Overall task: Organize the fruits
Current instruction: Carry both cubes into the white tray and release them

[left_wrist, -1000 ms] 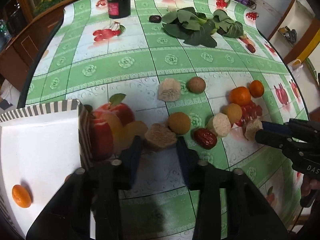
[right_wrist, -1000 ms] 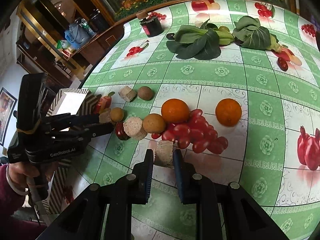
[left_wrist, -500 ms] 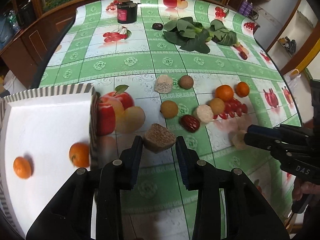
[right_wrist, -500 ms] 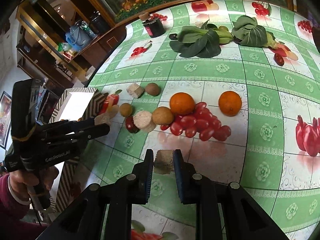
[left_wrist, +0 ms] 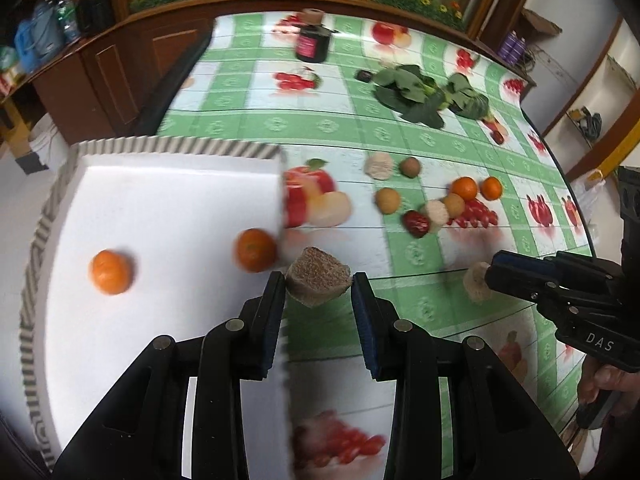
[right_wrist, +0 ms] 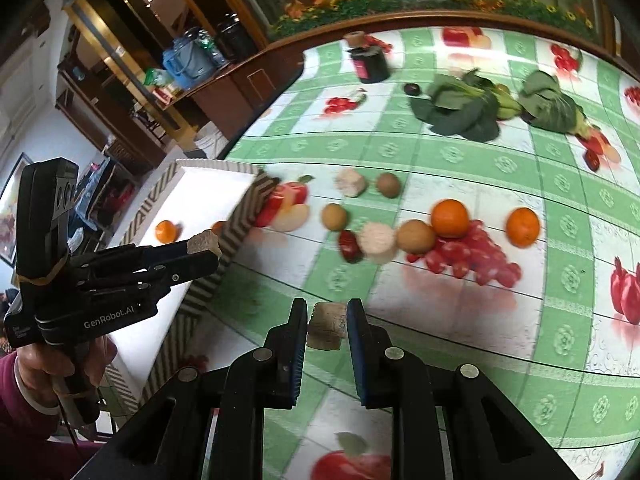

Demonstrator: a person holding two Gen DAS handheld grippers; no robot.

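Gripping brown chunk (left_wrist: 318, 282) beside box (left_wrist: 160, 208), left gripper (left_wrist: 319, 292)

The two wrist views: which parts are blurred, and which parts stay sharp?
Left wrist view: the box rim, oranges and tablecloth print are smeared, while the left gripper and its brown chunk look sharp. Right wrist view: table fruit is slightly smeared; the right gripper is sharp.

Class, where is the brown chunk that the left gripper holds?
The brown chunk sits between the left gripper fingers, beside the white box right wall, near an orange.
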